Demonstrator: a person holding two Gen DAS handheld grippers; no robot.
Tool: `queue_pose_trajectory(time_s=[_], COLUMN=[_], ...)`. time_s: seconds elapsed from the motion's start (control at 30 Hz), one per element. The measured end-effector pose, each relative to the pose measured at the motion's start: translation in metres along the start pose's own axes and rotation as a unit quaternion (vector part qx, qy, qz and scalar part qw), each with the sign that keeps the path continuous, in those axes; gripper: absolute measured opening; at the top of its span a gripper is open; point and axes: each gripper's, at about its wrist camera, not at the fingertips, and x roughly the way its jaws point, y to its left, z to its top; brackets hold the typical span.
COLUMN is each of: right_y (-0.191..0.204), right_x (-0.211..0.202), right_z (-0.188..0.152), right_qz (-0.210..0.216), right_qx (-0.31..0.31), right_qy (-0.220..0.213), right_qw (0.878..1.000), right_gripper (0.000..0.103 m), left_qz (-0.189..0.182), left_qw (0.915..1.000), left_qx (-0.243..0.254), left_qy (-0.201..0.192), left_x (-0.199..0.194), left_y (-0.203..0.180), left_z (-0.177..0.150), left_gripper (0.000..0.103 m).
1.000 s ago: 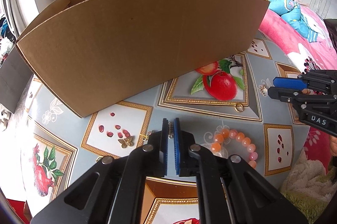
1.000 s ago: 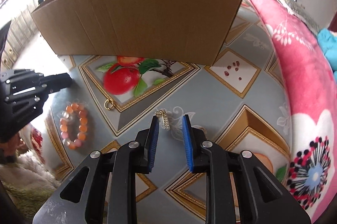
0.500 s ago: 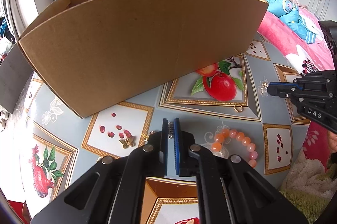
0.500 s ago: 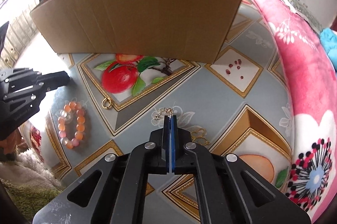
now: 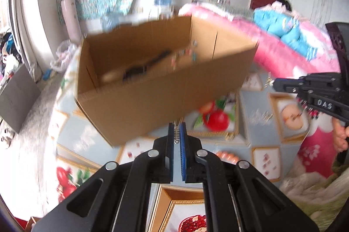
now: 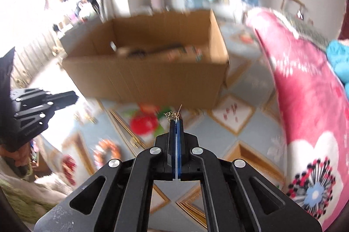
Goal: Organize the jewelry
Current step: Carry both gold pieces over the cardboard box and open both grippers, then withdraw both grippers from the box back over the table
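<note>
Both grippers have risen off the fruit-print tablecloth since a moment ago, each carrying jewelry.

My left gripper pinches a small gold spring-like charm, long axis along the fingers. My right gripper is clamped on a tangled gold chain, its pin pointing up. Below lies an orange bead bracelet. Beyond stands the open brown cardboard box.

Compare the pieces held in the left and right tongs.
The left tongs pinch a gold earring shaped like a straight studded bar, lying between the pads; the right tongs pinch a gold chain earring, a crumpled tangle sticking out past the tips. Both are small, gold, lifted off the table and facing the cardboard box.
</note>
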Motion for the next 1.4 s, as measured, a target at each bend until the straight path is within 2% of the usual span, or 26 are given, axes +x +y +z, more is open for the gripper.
queue_pose_trajectory(time_s=[0.17,0.23,0.37,0.43,0.53,0.7,0.77,0.87,1.03,1.27,1.33,1.4], right_y=[0.019,0.021,0.021,0.021,0.018,0.028,0.033,0.026,0.004,-0.019,-0.023,-0.025], right_x=[-0.026,-0.026,0.000,0.020,0.054,0.083,0.087,0.084,0.081,0.057,0.049,0.040], right_z=[0.036,0.053,0.086,0.102,0.120,0.133,0.132,0.132,0.135,0.125,0.119,0.112], right_qz=[0.049,0.075,0.130,0.153,0.180,0.174,0.163,0.151,0.144,0.127,0.126,0.129], right_qx=[-0.033,-0.041,-0.039,-0.031,-0.013,-0.030,-0.037,-0.038,0.004,0.048,0.059,0.068], right_qy=[-0.084,-0.104,-0.102,-0.086,-0.047,-0.018,-0.016,-0.024,-0.040,-0.065,-0.069,-0.076], right_qw=[0.995,0.991,0.985,0.984,0.982,0.984,0.986,0.988,0.989,0.989,0.988,0.986], right_gripper=[0.000,0.000,0.000,0.000,0.000,0.000,0.004,0.010,0.014,0.027,0.032,0.043], left_qz=[-0.014,-0.016,0.000,0.011,-0.008,-0.021,-0.020,-0.022,-0.021,-0.014,-0.011,-0.012], left_qw=[0.9970,0.9955,0.9961,0.9973,0.9972,0.9957,0.9956,0.9953,0.9937,0.9921,0.9920,0.9919], left_qx=[0.003,-0.002,-0.017,-0.036,-0.071,-0.088,-0.089,-0.094,-0.109,-0.124,-0.124,-0.123], left_qy=[-0.076,-0.093,-0.087,-0.063,-0.025,0.019,0.024,0.014,0.008,-0.010,-0.018,-0.029], left_x=[-0.034,-0.037,-0.019,0.003,0.031,0.069,0.074,0.076,0.074,0.057,0.048,0.038], left_y=[0.007,0.013,0.030,0.042,0.058,0.070,0.074,0.079,0.088,0.095,0.094,0.093], left_z=[0.036,0.052,0.079,0.090,0.100,0.104,0.105,0.107,0.110,0.107,0.104,0.099], left_gripper=[0.004,0.004,0.004,0.004,0.004,0.005,0.005,0.005,0.005,0.005,0.011,0.018])
